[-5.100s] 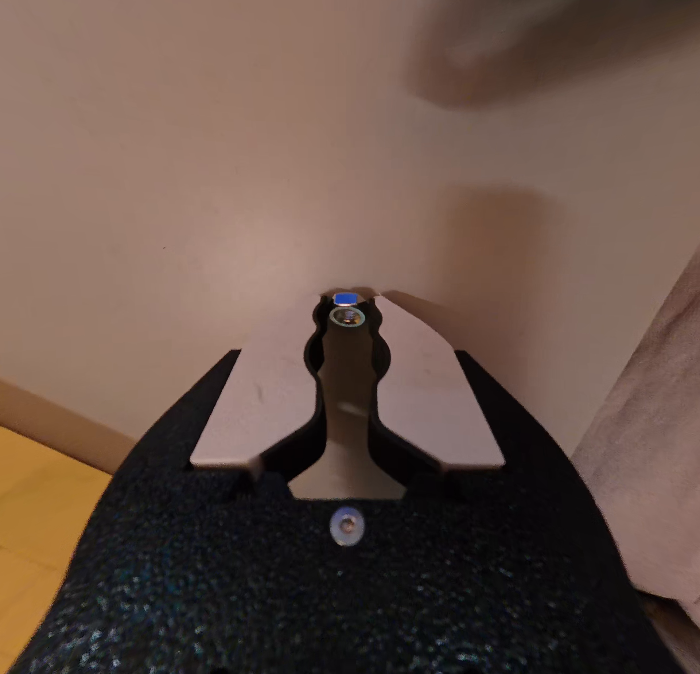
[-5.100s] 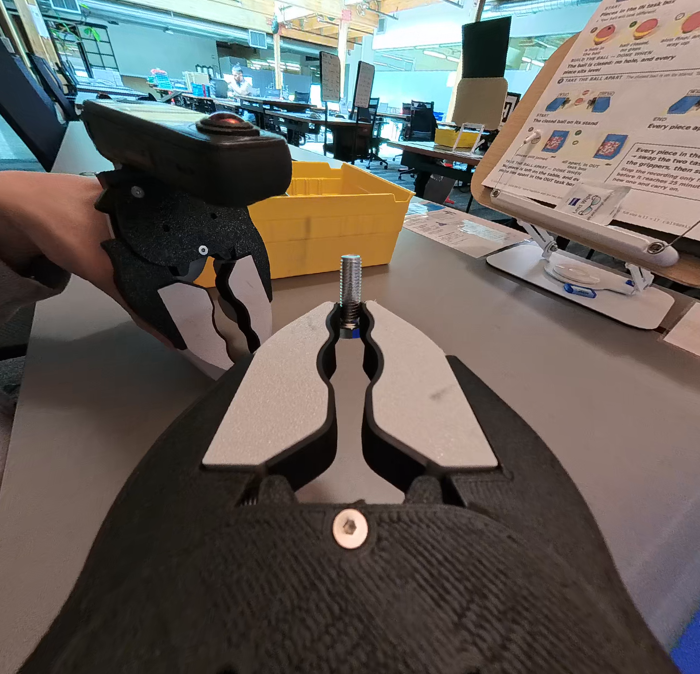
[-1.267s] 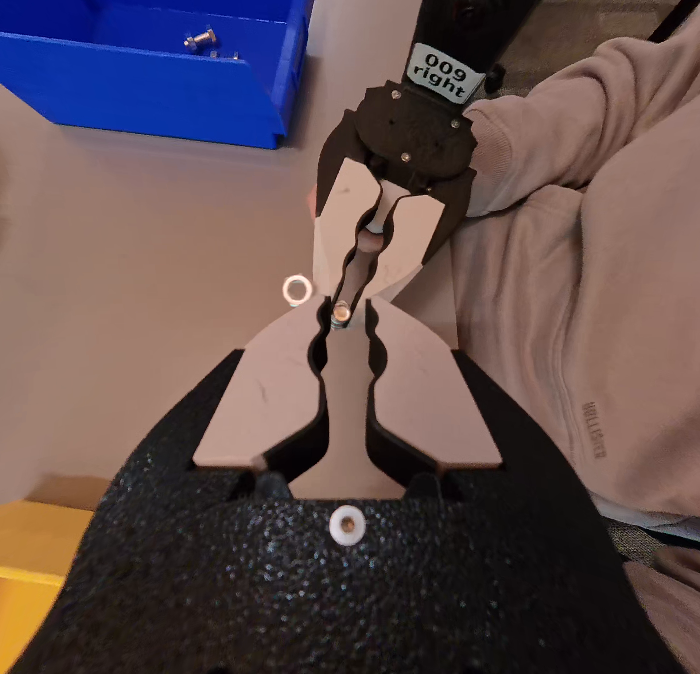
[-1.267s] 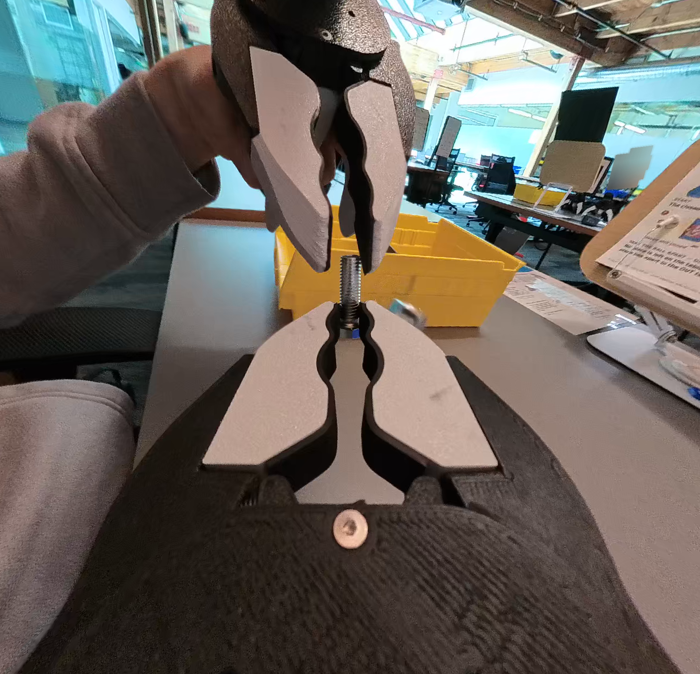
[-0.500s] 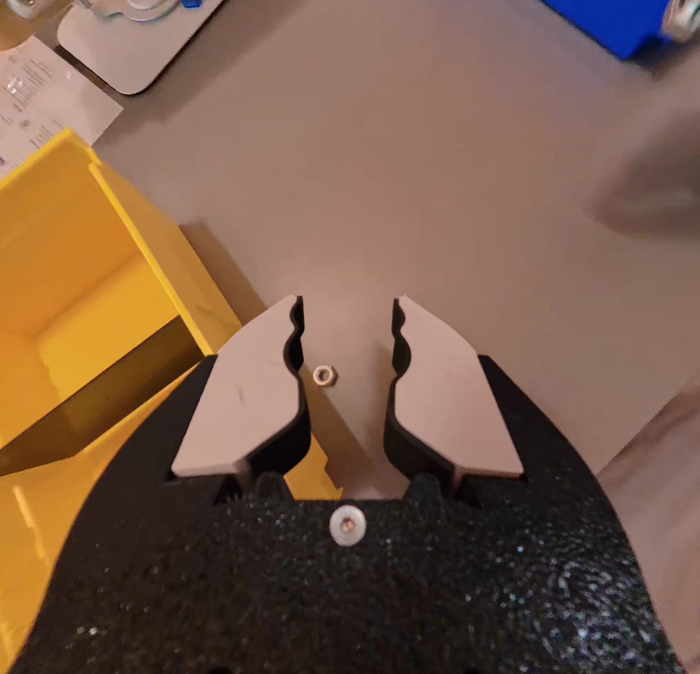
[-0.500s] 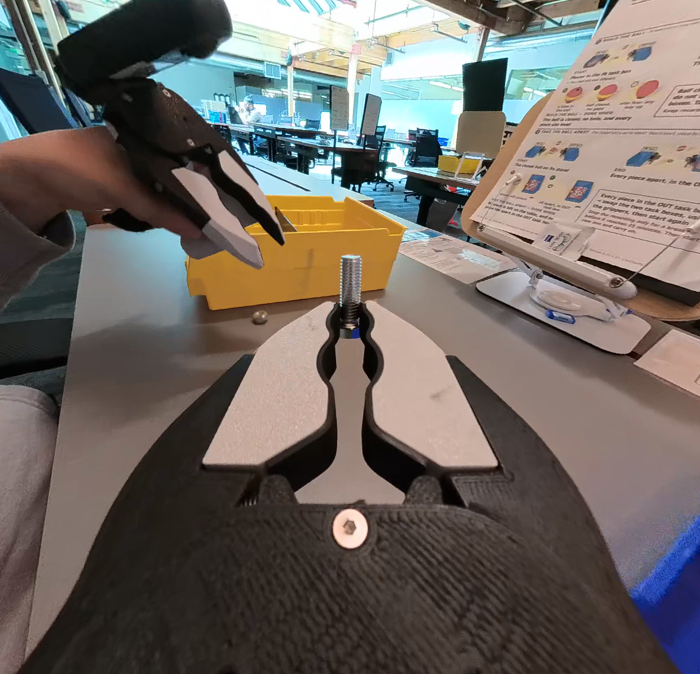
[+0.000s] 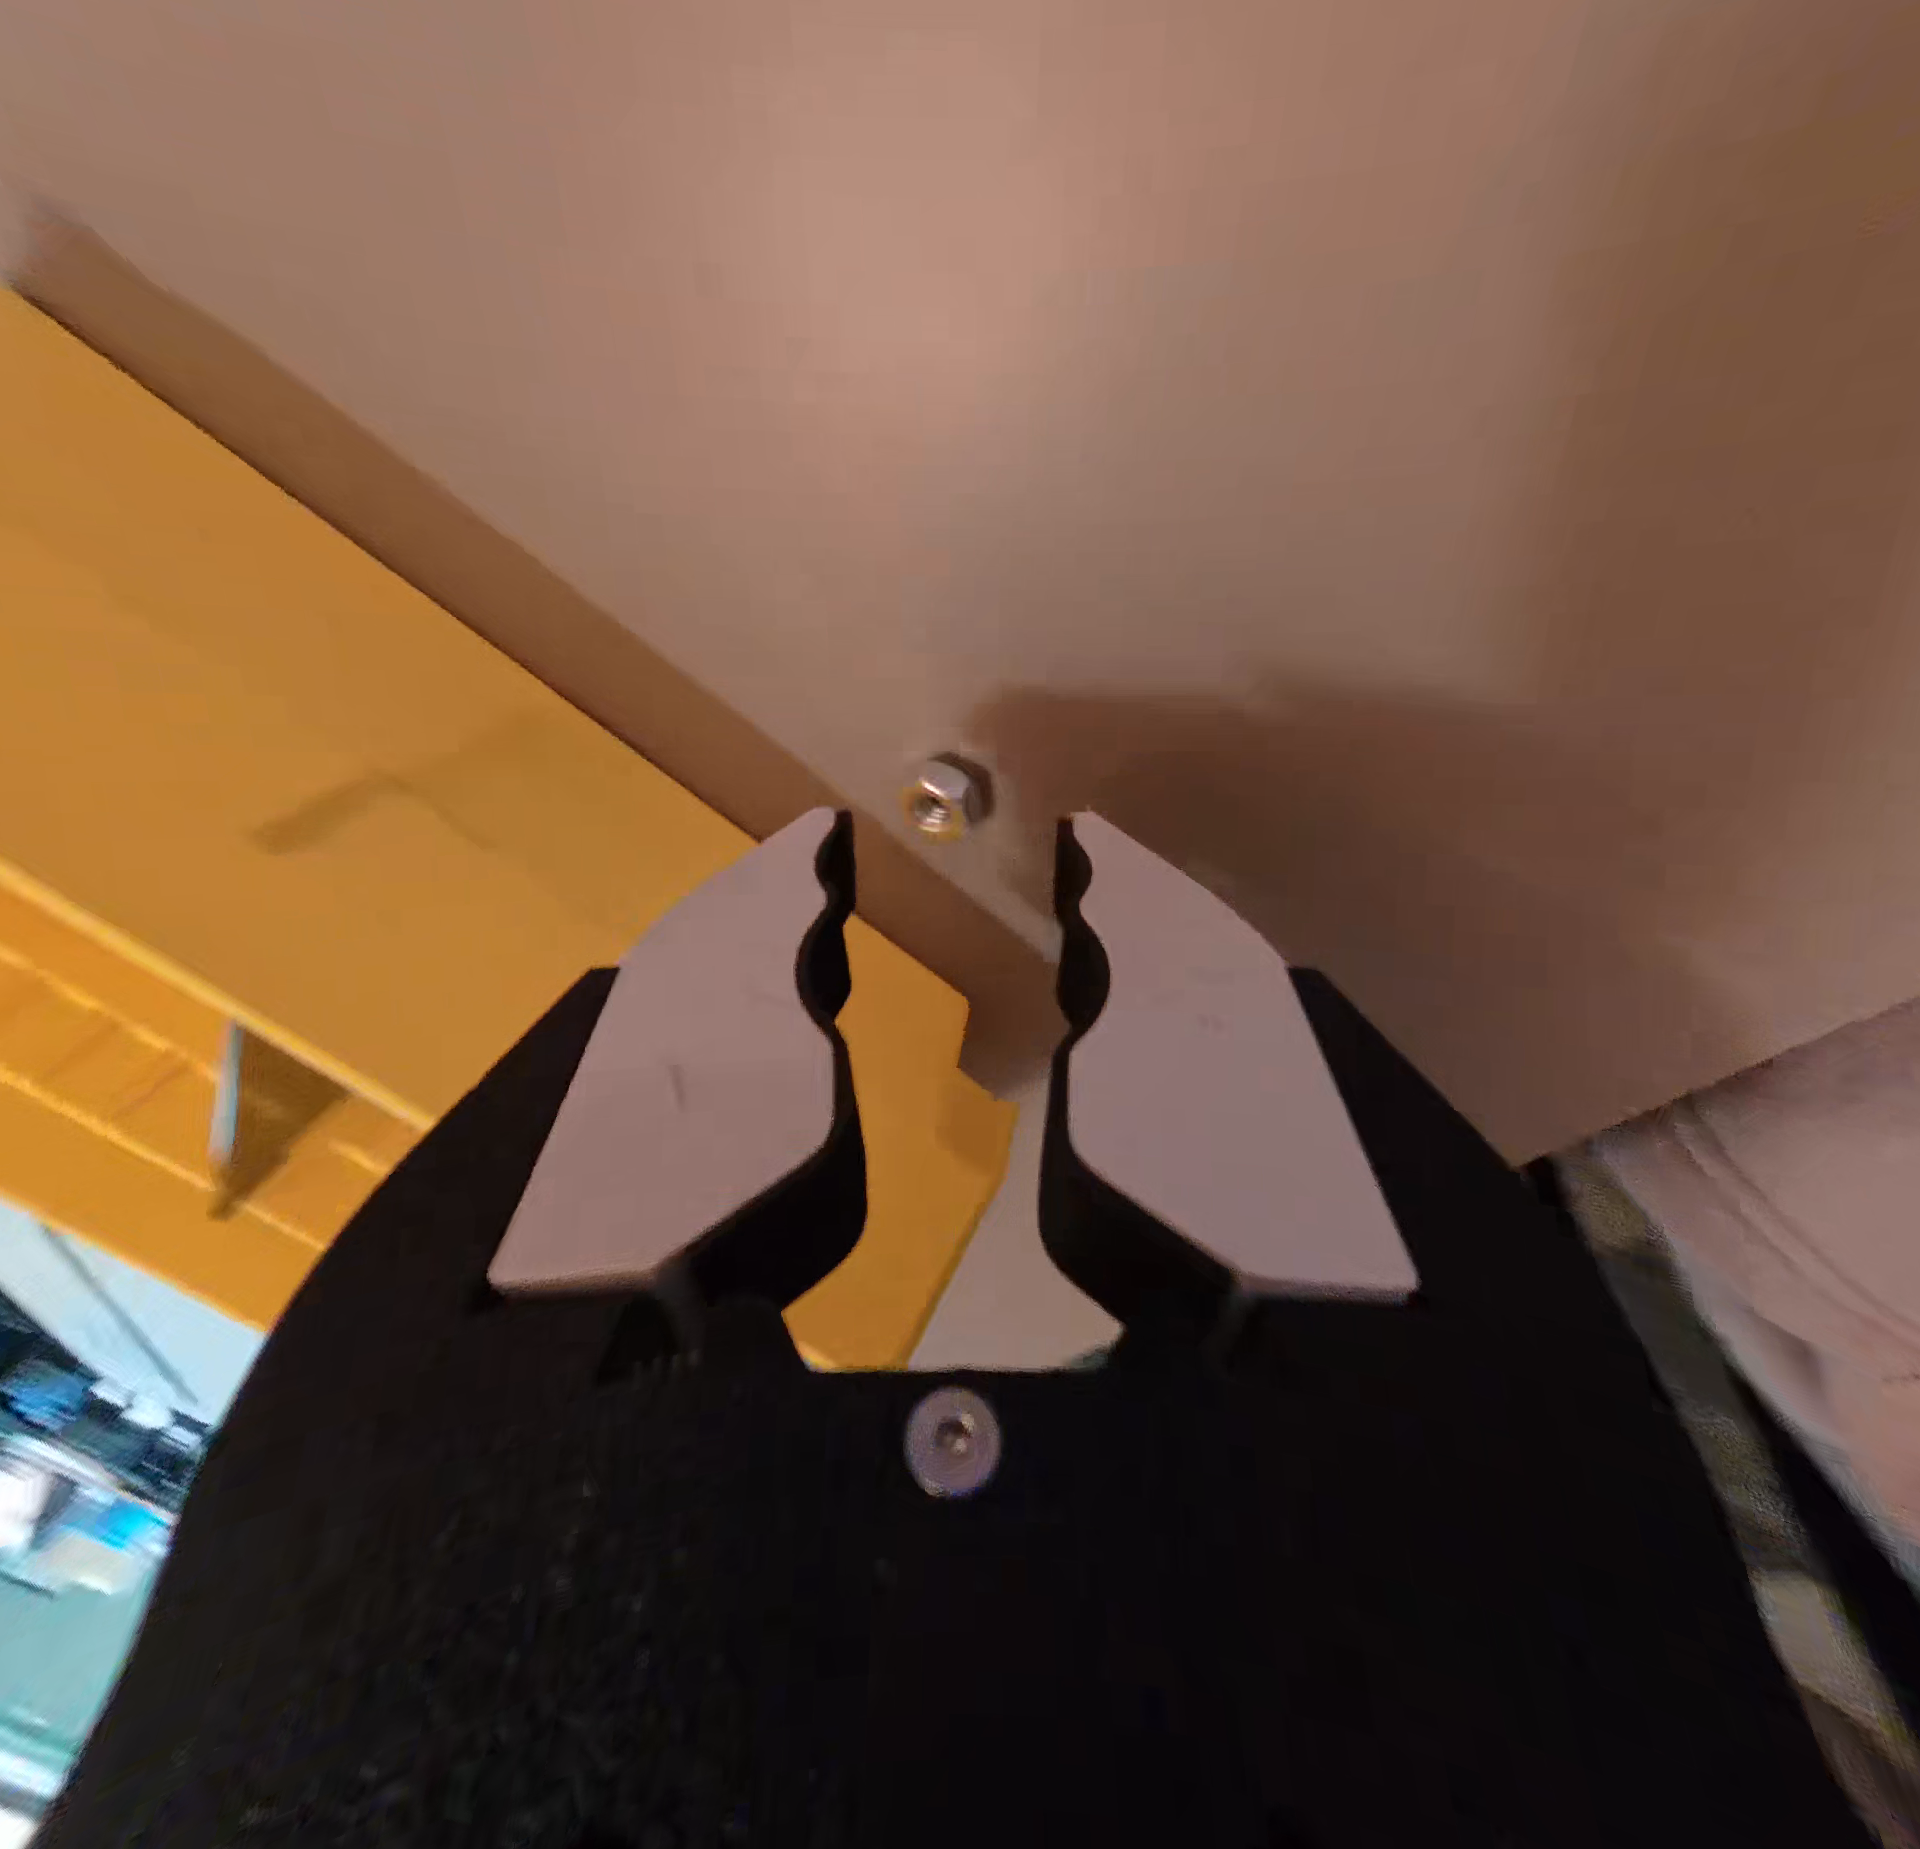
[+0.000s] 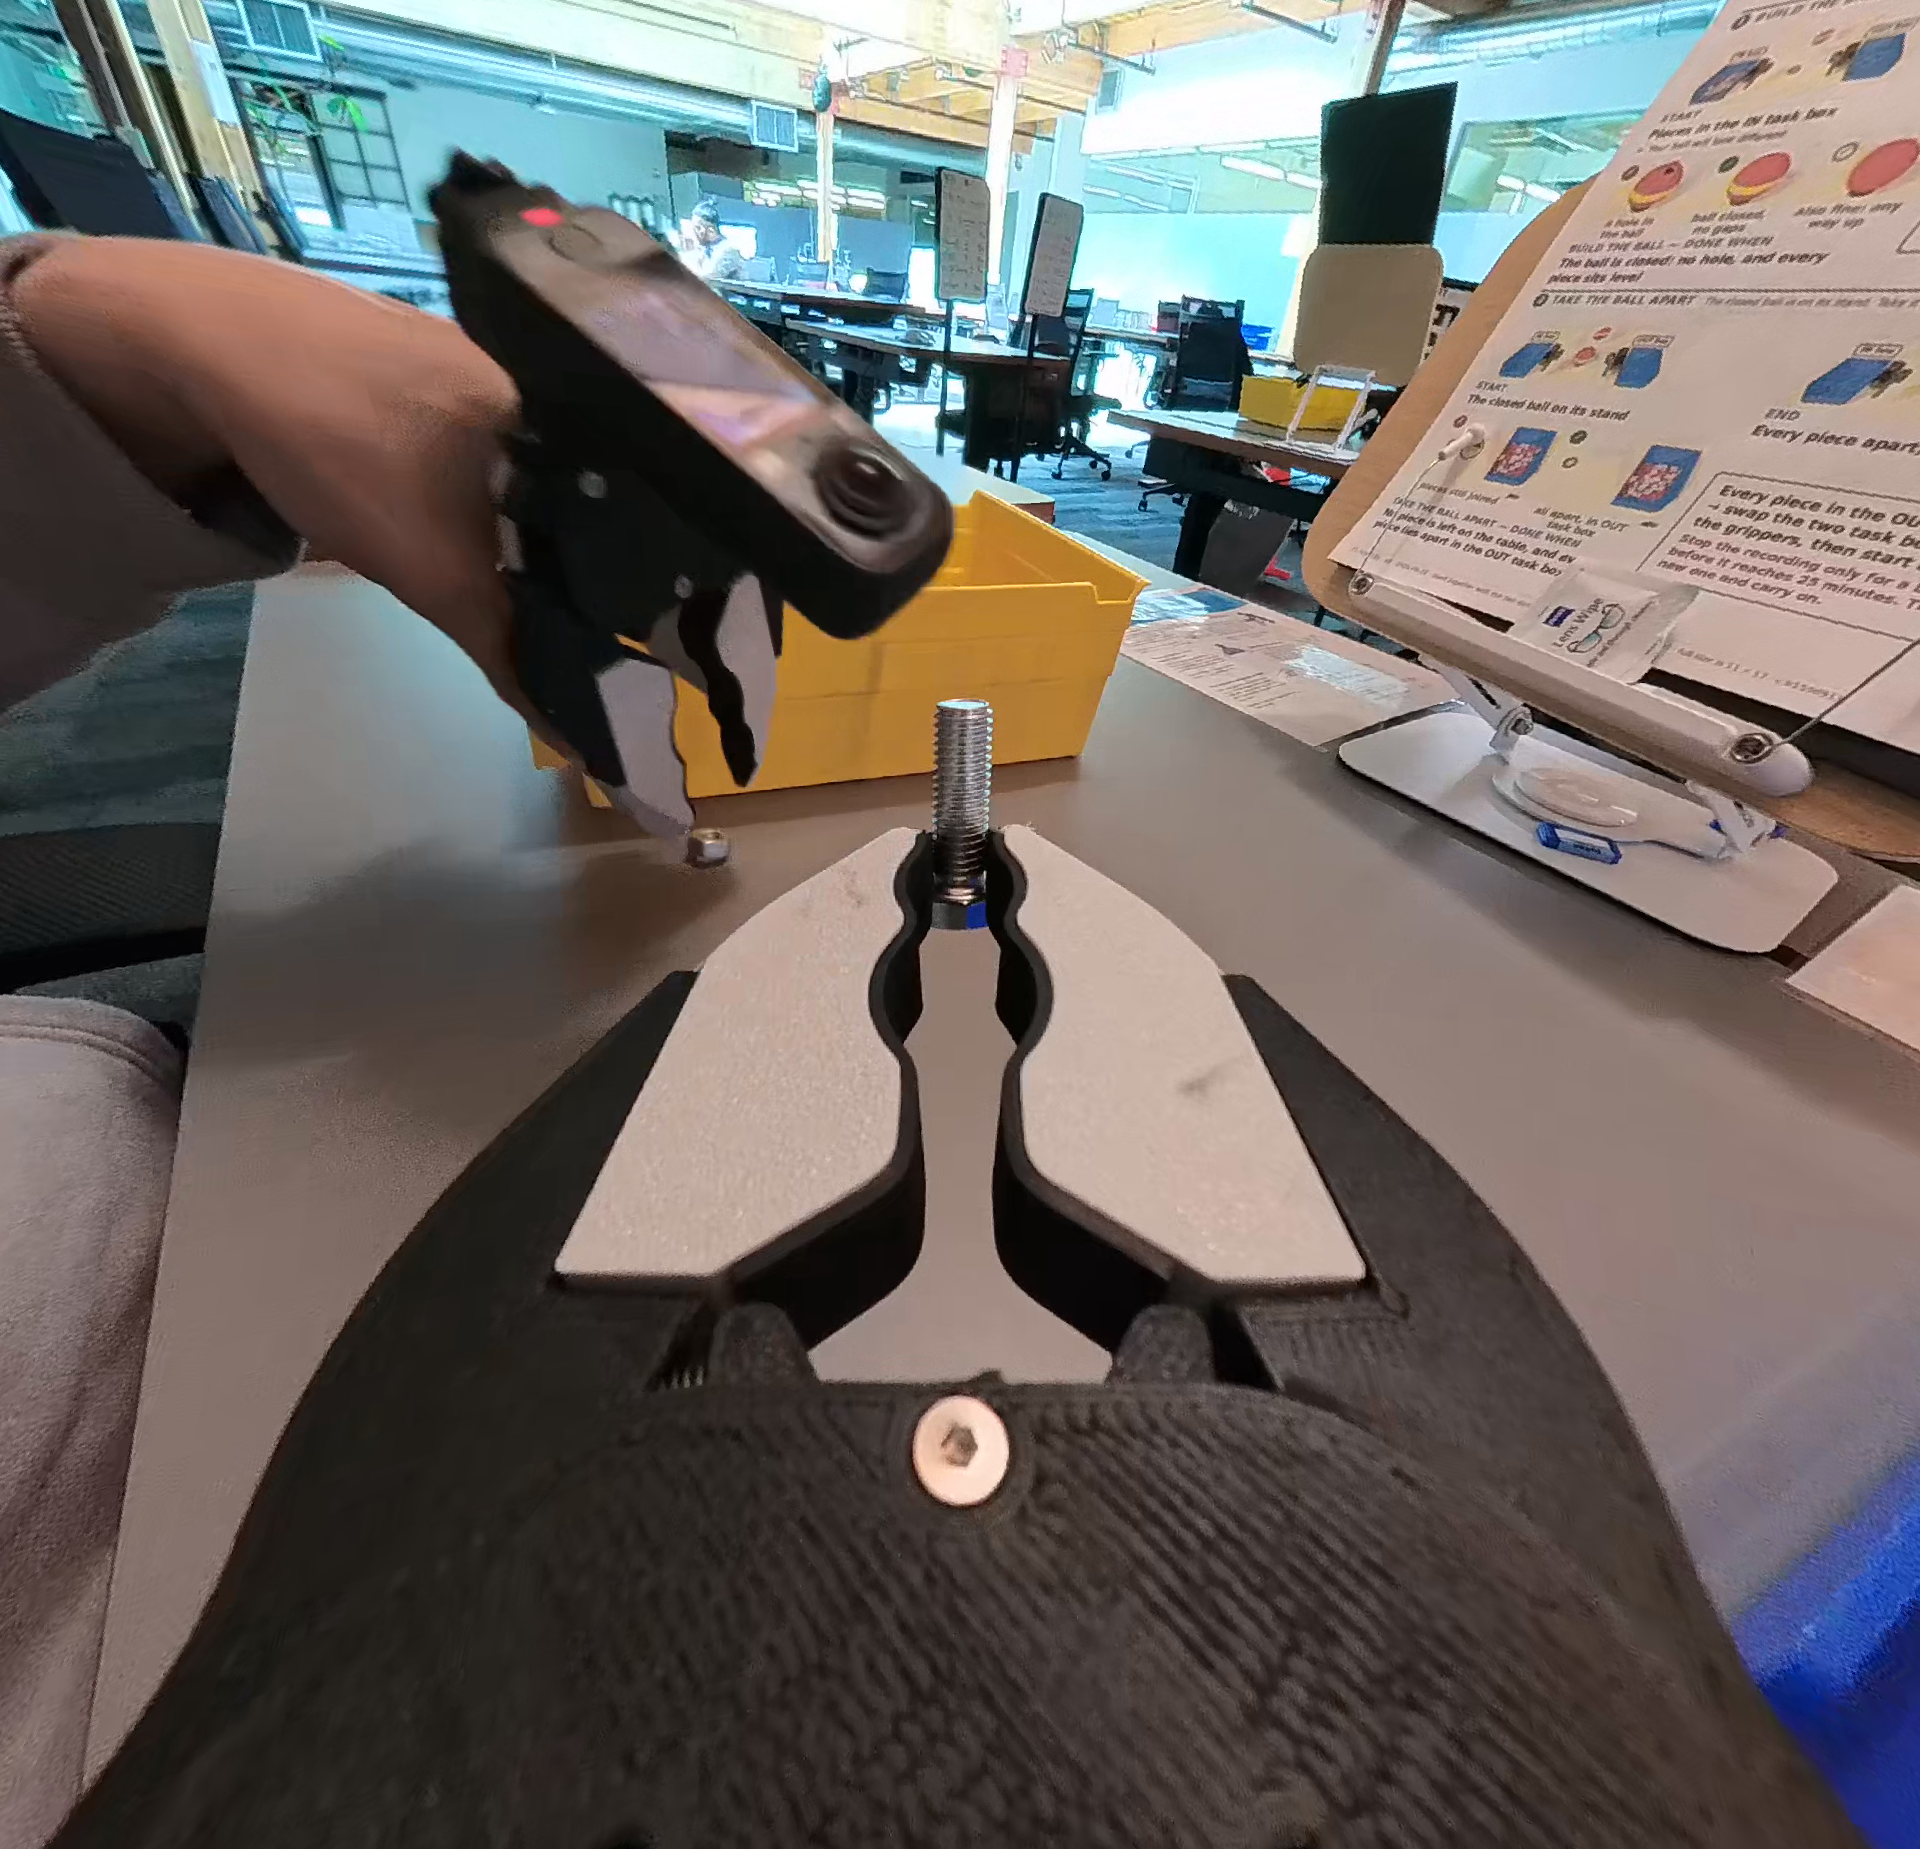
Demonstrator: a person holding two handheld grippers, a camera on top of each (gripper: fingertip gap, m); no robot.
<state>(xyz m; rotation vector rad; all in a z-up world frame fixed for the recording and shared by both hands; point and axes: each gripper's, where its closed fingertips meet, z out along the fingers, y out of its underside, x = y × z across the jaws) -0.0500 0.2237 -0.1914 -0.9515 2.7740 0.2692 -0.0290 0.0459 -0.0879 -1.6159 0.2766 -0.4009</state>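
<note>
Fingers of the left gripper [image 7: 951,833] stood wide apart with nothing held between them. Just past their tips lay a small silver nut [image 7: 943,800] on the grey table [image 7: 1039,241], in line with the gap and not touched by either pad in that view. From the right wrist view, one left fingertip [image 8: 665,812] hung right beside the nut [image 8: 708,847], and it was too blurred to tell if they touched. On the left side of the left gripper sat a yellow bin [image 7: 312,760], with its near wall just beside the left finger. A hand [image 8: 312,428] held this gripper tilted down toward the table. The right gripper [image 8: 961,864] was closed tight on a silver bolt [image 8: 961,771], with both pads pressing on its lower part. The bolt stood upright, and its threaded end stuck up past the fingertips. The nut lay ahead of the right gripper and off to its left, near but apart from the bolt. Farther off on its right stood a white stand [image 8: 1558,823] holding a printed sheet [image 8: 1714,293].
</note>
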